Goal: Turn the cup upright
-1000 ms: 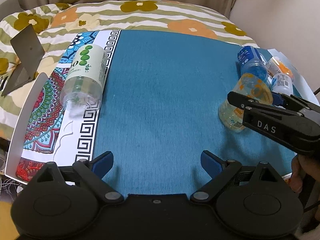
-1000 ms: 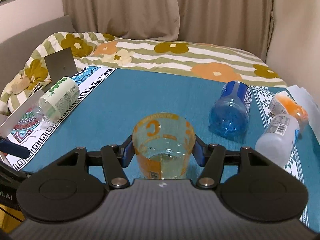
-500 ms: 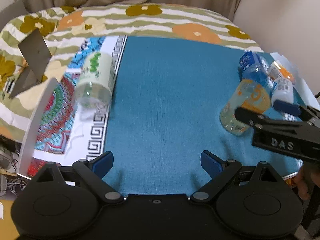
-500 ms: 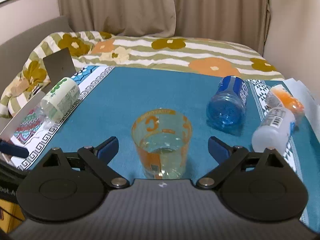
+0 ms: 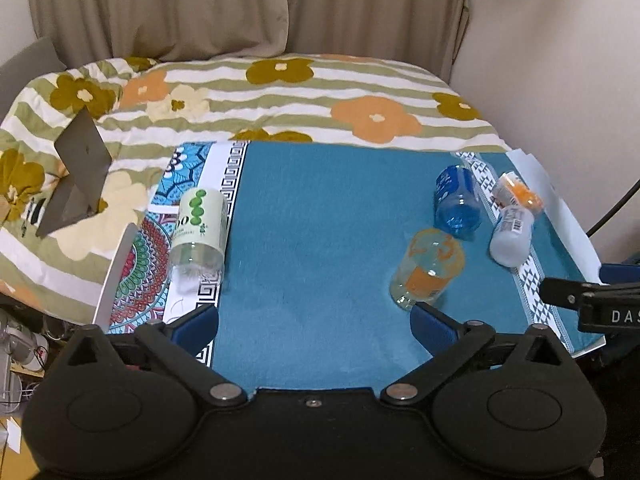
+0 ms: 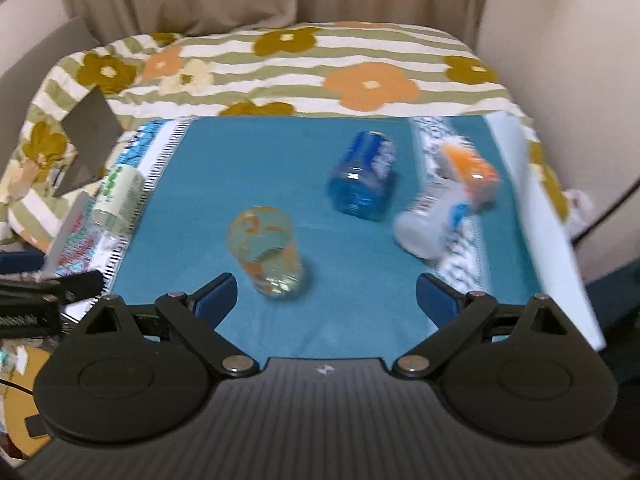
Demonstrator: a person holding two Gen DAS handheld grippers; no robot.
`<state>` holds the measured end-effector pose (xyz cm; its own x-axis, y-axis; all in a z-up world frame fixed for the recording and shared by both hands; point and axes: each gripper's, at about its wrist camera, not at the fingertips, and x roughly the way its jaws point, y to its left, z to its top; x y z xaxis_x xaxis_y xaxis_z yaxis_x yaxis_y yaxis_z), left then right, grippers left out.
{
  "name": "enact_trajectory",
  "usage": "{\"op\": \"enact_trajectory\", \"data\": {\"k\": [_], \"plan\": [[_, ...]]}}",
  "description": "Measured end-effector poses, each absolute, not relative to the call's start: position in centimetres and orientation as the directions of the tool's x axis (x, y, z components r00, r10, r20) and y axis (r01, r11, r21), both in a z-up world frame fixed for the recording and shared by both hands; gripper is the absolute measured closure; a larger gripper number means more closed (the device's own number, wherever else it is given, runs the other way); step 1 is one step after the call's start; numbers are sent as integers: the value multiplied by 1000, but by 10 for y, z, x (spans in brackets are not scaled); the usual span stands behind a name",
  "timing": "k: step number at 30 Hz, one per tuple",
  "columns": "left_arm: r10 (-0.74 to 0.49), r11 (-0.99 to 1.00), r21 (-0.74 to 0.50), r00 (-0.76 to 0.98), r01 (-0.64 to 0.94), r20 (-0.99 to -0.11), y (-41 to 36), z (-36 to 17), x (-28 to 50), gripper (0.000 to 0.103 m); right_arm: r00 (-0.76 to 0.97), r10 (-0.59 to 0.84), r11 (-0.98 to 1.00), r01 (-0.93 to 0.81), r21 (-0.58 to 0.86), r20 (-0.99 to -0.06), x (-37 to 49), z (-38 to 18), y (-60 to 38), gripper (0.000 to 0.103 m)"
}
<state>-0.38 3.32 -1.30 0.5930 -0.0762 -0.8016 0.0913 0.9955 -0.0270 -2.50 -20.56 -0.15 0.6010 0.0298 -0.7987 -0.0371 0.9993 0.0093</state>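
The clear glass cup with orange print (image 5: 428, 268) (image 6: 266, 254) stands upright, mouth up, on the teal cloth-covered table (image 5: 320, 220) (image 6: 280, 160), toward the near edge and right of the middle, with nothing holding it. The right gripper (image 6: 326, 296) hangs over the near edge with its blue-padded jaws spread wide and empty; the cup sits just beyond its left finger. The left gripper (image 5: 314, 330) is likewise wide open and empty above the near edge. A blue plastic bottle (image 5: 456, 202) (image 6: 364, 178) lies on its side just behind the cup, an orange-capped white bottle (image 5: 514, 218) (image 6: 444, 200) lies by the right edge, and a green-dotted white bottle (image 5: 198, 228) (image 6: 118, 196) lies along the patterned left border.
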Motion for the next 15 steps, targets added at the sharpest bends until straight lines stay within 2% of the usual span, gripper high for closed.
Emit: {"op": "enact_trajectory", "data": {"k": [15], "plan": [[-55,997,-8,625,78,-779,21,-6,-24,0,581,-11,1000,22,2,-814,-51,1,-227,0]]}}
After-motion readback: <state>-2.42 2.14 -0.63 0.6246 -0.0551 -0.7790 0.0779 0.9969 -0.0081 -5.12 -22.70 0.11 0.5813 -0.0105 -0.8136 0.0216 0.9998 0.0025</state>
